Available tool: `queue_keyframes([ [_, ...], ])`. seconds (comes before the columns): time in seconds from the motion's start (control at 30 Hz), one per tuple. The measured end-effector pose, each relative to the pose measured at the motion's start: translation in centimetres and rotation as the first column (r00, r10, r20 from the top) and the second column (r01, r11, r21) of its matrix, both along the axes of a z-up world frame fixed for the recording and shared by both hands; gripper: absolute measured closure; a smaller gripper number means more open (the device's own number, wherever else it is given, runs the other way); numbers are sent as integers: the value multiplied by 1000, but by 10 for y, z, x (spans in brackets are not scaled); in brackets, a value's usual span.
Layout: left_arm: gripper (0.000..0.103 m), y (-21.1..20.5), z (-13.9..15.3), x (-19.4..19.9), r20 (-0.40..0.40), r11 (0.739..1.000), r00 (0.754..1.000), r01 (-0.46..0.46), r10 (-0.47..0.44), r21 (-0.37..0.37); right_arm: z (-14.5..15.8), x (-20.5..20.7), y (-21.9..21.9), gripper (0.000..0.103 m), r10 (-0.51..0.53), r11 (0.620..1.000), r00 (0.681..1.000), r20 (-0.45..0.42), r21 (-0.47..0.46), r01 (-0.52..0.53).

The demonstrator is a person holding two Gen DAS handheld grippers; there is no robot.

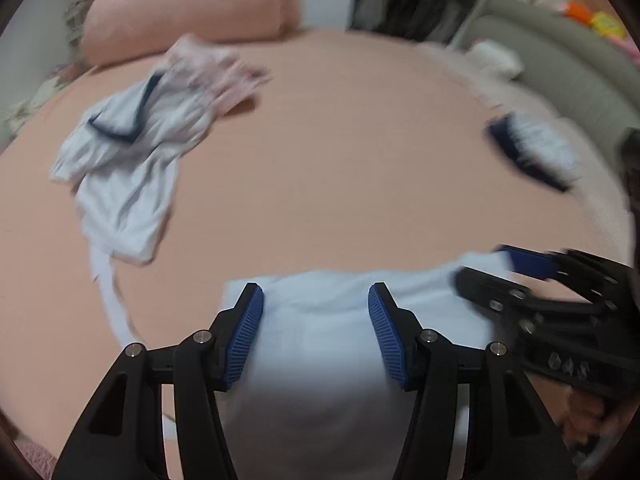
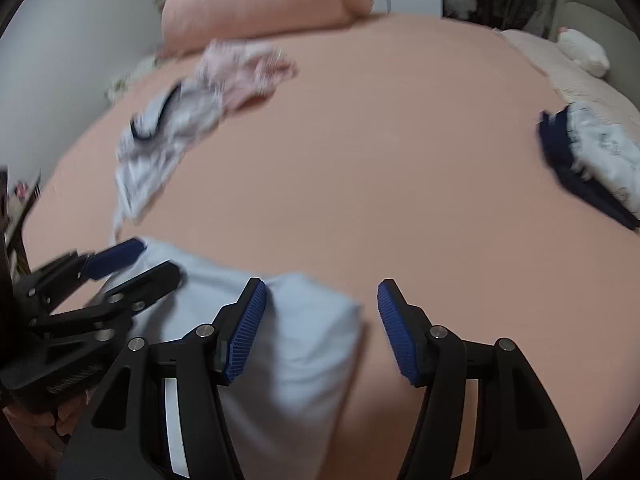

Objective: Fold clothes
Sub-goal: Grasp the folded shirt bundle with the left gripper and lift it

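Observation:
A pale blue garment lies flat on the pink bed sheet, close to me. My left gripper hangs over its far edge, open, with cloth showing between the blue pads but neither pad pressing on it. My right gripper is open over the garment's right corner; the cloth lies beside the left pad and the right pad stands over bare sheet. Each gripper shows in the other's view: the right gripper at the garment's right end, the left gripper at its left end.
A crumpled white garment with navy trim and a pink patterned one lie at the far left. A folded navy and white stack sits at the right edge. A pink pillow is at the head; a grey padded rail runs along the right.

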State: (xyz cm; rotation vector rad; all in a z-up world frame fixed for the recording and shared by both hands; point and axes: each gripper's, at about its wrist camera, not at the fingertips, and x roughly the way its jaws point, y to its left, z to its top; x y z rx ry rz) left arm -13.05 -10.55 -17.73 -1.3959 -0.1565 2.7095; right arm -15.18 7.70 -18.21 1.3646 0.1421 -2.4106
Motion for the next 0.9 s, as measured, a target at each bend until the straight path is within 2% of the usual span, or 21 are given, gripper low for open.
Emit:
queue_keyframes([
  [0.03,46,-12,-1,1,14,999,1000,-29,28,45,-5,0,0,45,-10,1000,1000,-4,6,10],
  [0.07,40,-25,-2,1,29,994,998,-59,56,89,-8,-1,3,43,-32,999,999,-5,-10,32],
  [0.17,38,-53,-6,5,77,970,991,-124,110,210,-5,-1,24,42,-112,990,994,15,-82,113],
  [0.23,38,-55,1,12,57,968,991,-131,122,213,2,2,37,42,-143,982,990,16,-120,143],
  [0.3,38,-57,11,19,25,965,991,-133,130,227,14,11,42,42,-152,982,988,-13,-114,150],
  [0.4,38,-65,19,25,8,929,995,-96,99,357,24,25,36,42,-101,985,995,-1,-142,100],
  [0.47,38,-62,12,25,49,947,994,-113,103,300,24,40,32,42,-48,992,999,15,-119,49],
  [0.53,40,-64,0,25,105,971,979,-188,174,146,18,45,27,42,-41,998,999,-2,-44,40],
  [0.57,41,-72,-3,27,118,964,971,-226,210,143,15,48,25,41,-37,999,999,-11,-6,36],
  [0.67,43,-109,1,37,133,900,951,-307,279,309,17,40,45,41,-117,992,993,28,-51,119],
  [0.73,42,-113,3,43,132,866,964,-264,230,425,23,37,59,41,-146,986,989,33,-76,148],
  [0.83,41,-89,3,50,127,836,988,-144,90,530,18,39,62,41,-78,983,992,95,-160,92],
  [0.9,40,-67,1,48,137,860,990,-104,40,500,11,44,59,40,-32,977,990,136,-206,60],
])
